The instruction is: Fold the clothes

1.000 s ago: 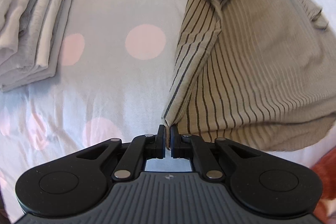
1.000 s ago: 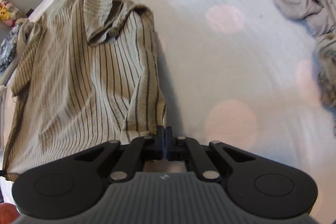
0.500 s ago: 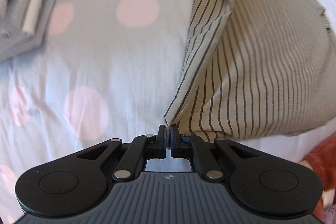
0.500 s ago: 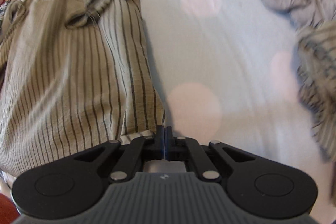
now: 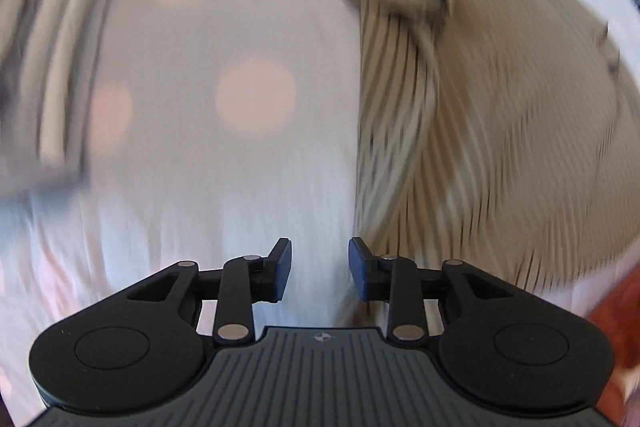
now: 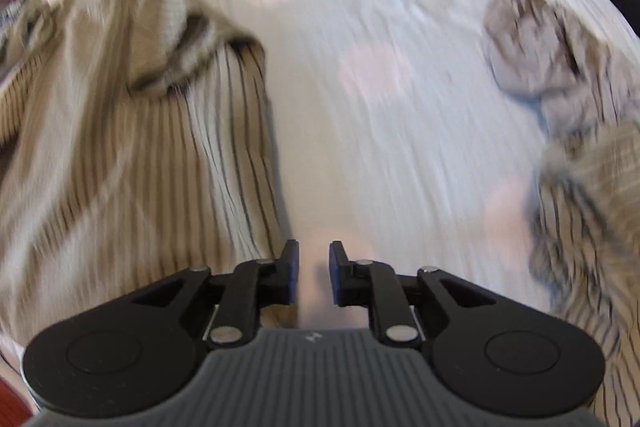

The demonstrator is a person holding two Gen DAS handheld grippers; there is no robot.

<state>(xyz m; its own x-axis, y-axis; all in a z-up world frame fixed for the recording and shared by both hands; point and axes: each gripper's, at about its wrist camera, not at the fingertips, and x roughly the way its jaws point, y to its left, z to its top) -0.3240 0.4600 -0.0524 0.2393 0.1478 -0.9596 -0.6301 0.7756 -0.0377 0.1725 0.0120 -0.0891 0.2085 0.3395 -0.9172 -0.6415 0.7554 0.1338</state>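
A beige shirt with dark stripes (image 5: 500,115) lies folded lengthwise on the white bedsheet with pink dots (image 5: 224,155). In the left wrist view it fills the right half, its near left corner just right of my left gripper (image 5: 320,267). That gripper's jaws are opening, and only sheet shows between them. In the right wrist view the same shirt (image 6: 132,163) lies at the left, its edge beside my right gripper (image 6: 314,273). Its jaws are opening too, with nothing between them. Both views are blurred.
A stack of folded grey and white clothes (image 5: 44,59) sits at the far left of the left wrist view. Crumpled unfolded garments (image 6: 536,47) and a striped one (image 6: 592,219) lie at the right of the right wrist view. A red-brown floor (image 5: 616,311) shows past the bed's edge.
Both grippers were shut on the shirt's near corners and have let go; their jaws now stand apart. The shirt's hem has dropped to the sheet, and both views have shifted.
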